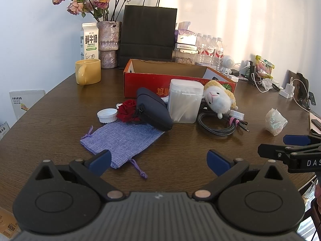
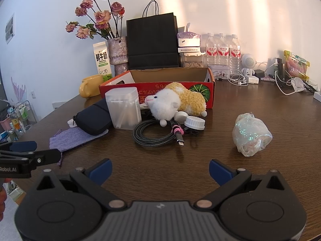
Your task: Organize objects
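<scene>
surface: dark wood table (image 2: 250, 104)
centre: red box (image 2: 200, 92), purple pouch (image 1: 122, 138), coiled cable (image 2: 154, 134), white cap (image 1: 107, 115)
right: crumpled plastic wrap (image 2: 251, 137)
left: yellow mug (image 1: 88, 71)

Zip case (image 1: 153, 111) partly hides the red rose (image 1: 126, 110)

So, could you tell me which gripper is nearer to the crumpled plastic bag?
Right. The right gripper hovers open in front of the crumpled plastic bag, slightly to its left; the left gripper sits farther left, over the purple drawstring pouch.
</scene>
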`<state>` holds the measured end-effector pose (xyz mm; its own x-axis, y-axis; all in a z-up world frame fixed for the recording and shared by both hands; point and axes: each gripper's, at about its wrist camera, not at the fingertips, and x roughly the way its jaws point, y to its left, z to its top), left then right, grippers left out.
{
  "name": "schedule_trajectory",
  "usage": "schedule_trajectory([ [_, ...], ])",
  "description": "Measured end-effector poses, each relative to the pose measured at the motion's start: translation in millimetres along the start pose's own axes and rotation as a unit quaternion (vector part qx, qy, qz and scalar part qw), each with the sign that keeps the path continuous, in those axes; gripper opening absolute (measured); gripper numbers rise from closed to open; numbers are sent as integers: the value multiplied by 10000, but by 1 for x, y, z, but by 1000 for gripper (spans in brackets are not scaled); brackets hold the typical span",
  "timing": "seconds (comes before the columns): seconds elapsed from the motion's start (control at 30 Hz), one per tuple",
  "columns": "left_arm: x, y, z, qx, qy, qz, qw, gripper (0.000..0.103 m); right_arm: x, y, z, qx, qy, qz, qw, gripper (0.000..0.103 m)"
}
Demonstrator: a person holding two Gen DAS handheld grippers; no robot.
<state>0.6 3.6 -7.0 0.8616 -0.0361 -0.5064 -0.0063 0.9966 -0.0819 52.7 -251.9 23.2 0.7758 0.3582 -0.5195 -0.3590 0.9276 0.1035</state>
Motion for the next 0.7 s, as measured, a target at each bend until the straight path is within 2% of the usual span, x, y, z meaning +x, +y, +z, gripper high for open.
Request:
schedule_trajectory([
  [0.37, 0, 0, 0, 4, 3, 5, 10000, 103, 2, -5, 0, -13, 6, -58, 10000, 103],
  [0.7, 17, -1, 9, 16, 58, 123, 9999, 103, 0, -29, 10, -240, -251, -435, 9984, 103],
])
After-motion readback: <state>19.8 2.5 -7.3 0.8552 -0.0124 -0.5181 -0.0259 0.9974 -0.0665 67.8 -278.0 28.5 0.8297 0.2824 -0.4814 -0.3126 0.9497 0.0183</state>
